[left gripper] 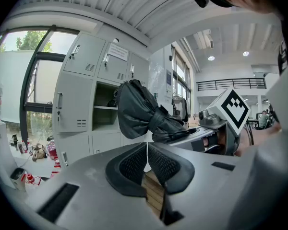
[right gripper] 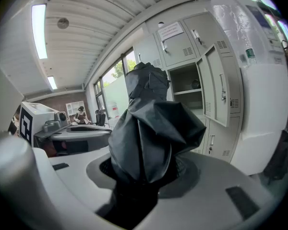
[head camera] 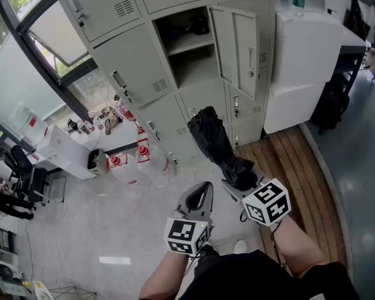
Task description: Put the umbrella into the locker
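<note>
My left gripper is closed and empty, just beside my right gripper, whose jaws clamp the umbrella; both forearms extend forward.

Pale grey moulded shells are seen on the left gripper and the right gripper, each topped by a white cube printed with black square markers and lined with black ribbed pads, while a black garment and a white shoe are worn.
</note>
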`<state>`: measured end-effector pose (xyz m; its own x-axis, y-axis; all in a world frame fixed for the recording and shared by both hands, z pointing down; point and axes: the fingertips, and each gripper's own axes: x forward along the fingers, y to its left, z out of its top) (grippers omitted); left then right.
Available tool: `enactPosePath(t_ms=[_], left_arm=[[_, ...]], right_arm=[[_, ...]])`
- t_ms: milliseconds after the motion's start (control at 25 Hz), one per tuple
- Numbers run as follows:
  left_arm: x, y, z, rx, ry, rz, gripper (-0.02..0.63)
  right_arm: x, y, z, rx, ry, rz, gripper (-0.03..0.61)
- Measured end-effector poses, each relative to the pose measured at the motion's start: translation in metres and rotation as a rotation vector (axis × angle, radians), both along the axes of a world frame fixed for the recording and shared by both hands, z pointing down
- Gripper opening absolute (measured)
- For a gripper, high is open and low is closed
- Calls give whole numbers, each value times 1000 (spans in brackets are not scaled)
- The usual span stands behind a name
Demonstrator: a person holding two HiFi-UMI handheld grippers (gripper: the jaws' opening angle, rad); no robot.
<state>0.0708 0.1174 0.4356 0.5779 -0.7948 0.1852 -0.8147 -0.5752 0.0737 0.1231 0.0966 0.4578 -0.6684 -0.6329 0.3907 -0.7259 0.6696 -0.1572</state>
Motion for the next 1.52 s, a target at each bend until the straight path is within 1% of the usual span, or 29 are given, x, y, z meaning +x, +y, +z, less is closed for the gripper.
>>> enactPosePath(t_ms=[320, 520, 760, 1160, 1520], left_arm=[[-1, -4, 2, 2, -1, -2, 20], [-1, -6, 3, -5, -1, 1, 20], [-5, -8, 3, -7, 1, -1, 20], [-27, -12, -1, 3, 11, -17, 20], [-56, -21, 1, 2, 11, -20, 20]], right_arm=[[0, -4, 1, 1, 4, -2, 233], [-1, -6, -1, 19, 8, 1, 235], [-5, -8, -1, 10, -3, -6, 236], [-25, -14, 0, -7, 1, -15, 236], [-55, -25, 3, -23, 6, -21, 235]])
